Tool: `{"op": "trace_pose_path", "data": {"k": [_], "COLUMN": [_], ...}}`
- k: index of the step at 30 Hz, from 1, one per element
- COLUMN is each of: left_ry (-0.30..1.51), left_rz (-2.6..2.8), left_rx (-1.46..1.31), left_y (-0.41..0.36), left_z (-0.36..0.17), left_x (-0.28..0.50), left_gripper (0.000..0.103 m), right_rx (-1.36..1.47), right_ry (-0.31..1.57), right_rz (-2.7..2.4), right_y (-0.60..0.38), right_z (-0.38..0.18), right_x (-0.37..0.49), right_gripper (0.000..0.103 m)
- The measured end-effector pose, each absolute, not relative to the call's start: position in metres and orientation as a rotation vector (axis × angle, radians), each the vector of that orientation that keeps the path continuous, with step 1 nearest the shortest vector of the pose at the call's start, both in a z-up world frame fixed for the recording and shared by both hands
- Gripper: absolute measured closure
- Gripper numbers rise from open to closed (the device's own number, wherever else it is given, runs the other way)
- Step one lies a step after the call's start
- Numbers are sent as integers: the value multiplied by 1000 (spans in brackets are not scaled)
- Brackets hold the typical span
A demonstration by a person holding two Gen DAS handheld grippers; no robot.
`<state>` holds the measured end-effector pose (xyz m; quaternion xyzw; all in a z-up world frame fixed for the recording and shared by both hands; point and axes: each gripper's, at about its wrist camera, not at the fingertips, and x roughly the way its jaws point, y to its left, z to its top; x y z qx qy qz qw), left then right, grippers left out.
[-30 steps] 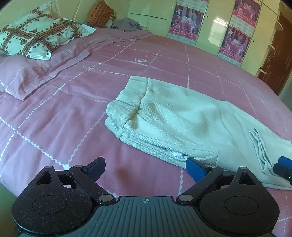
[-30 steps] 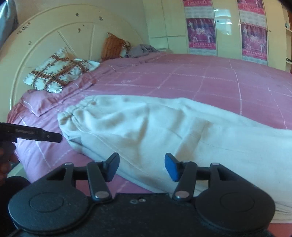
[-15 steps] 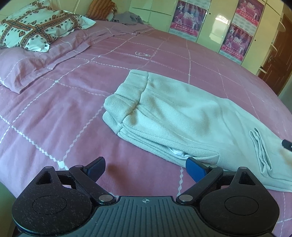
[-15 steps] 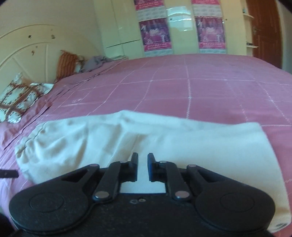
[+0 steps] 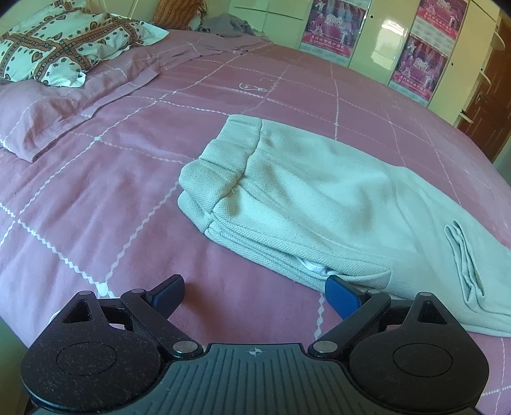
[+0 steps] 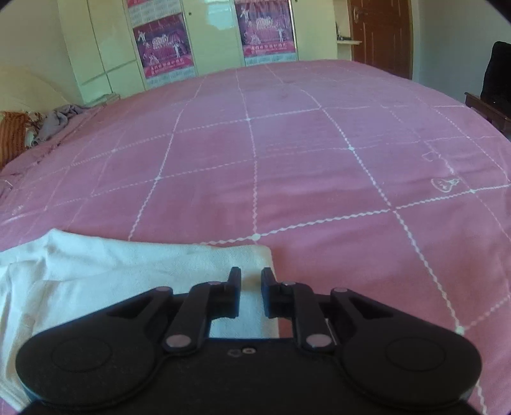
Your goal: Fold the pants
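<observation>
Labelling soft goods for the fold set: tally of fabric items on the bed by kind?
Pants: 1
Pillows: 3, pink, patterned, orange
Grey garment: 1
Pink bedspread: 1
Total: 6

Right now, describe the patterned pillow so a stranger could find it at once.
Start at the pink bed with its white grid lines and look to its head end, past the folded pale pants. The patterned pillow lies on a plain pink pillow. Only it is white with brown bands and heart shapes.
</observation>
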<state>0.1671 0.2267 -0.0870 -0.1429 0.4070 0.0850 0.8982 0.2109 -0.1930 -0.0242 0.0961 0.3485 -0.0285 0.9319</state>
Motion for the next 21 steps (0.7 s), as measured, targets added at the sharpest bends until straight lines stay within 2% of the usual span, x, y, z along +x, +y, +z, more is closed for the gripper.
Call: {"op": "trace_pose_path", "data": {"k": [6,10,12,14,21], "left_ry": [868,862,831,813,676], "left_rz": [176,178,154,130,46], "left_rx": [-230,-254,-370,-545,-1018], "left_y": [217,221,234,251,290], "left_z": [-87,-86,-88,-96,-128], "left_x": [172,173,173,174,155], "left_gripper": [9,9,9,9,9], "right_rx": [100,160,133,141,207], "right_ry": [737,631,674,660,636], "right_rz": [6,24,52,46,31], "right_y": [-187,-198,-201,-207,-217], "right_z": [-51,-33,-40,-42,-36], "right_x": [136,100,99,96,102], "right_gripper": [90,81,81,78,77]}}
